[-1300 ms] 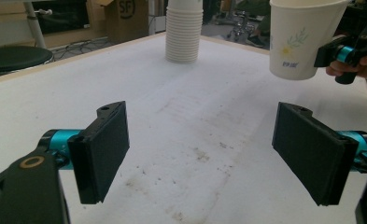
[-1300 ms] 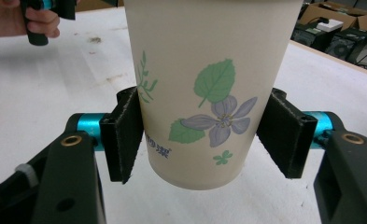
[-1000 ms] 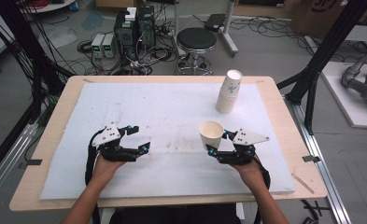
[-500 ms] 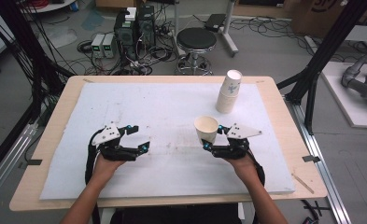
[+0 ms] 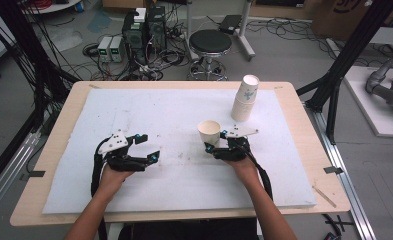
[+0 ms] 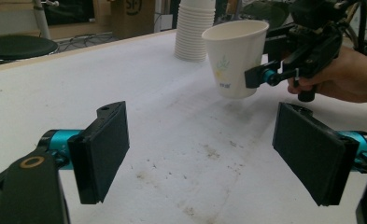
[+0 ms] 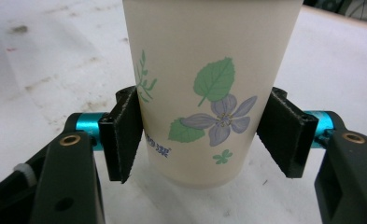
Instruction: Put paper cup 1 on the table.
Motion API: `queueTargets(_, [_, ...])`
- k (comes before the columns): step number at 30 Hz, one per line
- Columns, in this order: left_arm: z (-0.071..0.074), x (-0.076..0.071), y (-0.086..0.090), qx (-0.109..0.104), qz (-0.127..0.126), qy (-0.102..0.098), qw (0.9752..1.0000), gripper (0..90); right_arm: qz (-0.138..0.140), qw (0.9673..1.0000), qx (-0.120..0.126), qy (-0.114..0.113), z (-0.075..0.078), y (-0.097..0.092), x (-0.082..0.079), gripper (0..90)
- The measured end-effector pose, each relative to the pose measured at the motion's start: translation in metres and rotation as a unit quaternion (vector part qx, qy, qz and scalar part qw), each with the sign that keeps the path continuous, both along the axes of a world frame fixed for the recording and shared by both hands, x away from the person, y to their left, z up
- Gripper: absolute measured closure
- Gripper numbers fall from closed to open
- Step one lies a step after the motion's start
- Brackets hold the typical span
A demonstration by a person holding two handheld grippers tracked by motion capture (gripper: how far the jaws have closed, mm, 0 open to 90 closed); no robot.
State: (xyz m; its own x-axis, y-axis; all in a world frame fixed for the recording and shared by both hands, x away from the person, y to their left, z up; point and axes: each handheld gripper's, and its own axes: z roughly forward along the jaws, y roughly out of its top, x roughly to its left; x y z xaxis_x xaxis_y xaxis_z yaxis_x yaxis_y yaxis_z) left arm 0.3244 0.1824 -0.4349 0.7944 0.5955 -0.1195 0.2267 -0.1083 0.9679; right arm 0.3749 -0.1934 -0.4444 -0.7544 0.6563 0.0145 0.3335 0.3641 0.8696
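A white paper cup (image 5: 209,132) printed with green leaves and a purple flower (image 7: 209,84) stands upright between the pads of my right gripper (image 5: 215,141), just right of the table's middle. Both pads (image 7: 125,135) press on its lower half. From the left gripper view the cup (image 6: 235,56) hangs a little above the white mat, with its shadow under it. My left gripper (image 5: 150,147) rests low at the left of the mat, jaws wide apart with nothing between them (image 6: 200,154).
A stack of the same cups (image 5: 245,99) stands at the back right of the white mat (image 5: 159,110). The mat covers most of the wooden table (image 5: 304,125). A thin stick (image 5: 325,196) lies near the table's right front edge. A stool (image 5: 210,42) stands beyond.
My right gripper has carried the cup to the left and a little away from the person. The left gripper has stayed where it was.
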Motion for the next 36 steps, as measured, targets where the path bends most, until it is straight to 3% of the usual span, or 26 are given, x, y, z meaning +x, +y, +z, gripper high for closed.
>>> queueTargets(3, [-0.001,0.000,-0.001,0.001,-0.001,0.001,1.0000,18.7,-0.007,0.9998,-0.007,0.017,-0.005,0.001,0.003,34.6])
queueTargets(13, [-0.001,0.000,-0.002,0.006,-0.001,0.008,1.0000,18.8,-0.008,0.9982,-0.047,0.037,-0.004,-0.001,0.003,33.7])
queueTargets(19, [-0.002,0.000,-0.002,0.008,-0.003,0.010,0.9999,18.8,0.000,0.9974,-0.063,0.034,-0.004,-0.004,0.000,31.7])
queueTargets(22, [-0.002,0.001,-0.001,0.003,-0.003,0.012,0.9999,18.8,-0.009,0.9977,-0.054,0.041,-0.004,-0.006,-0.002,20.7])
queueTargets(31, [-0.002,0.002,0.004,-0.006,0.014,0.014,0.9998,15.8,0.002,0.9991,-0.035,0.025,0.012,-0.032,-0.020,20.6])
queueTargets(33, [-0.002,0.002,0.006,-0.013,0.017,0.017,0.9996,15.6,0.005,0.9996,-0.021,0.017,0.016,-0.041,-0.027,20.6])
queueTargets(36, [-0.001,0.002,0.009,-0.017,0.022,0.008,0.9996,15.6,0.003,0.9999,-0.013,0.010,0.019,-0.053,-0.037,20.5])
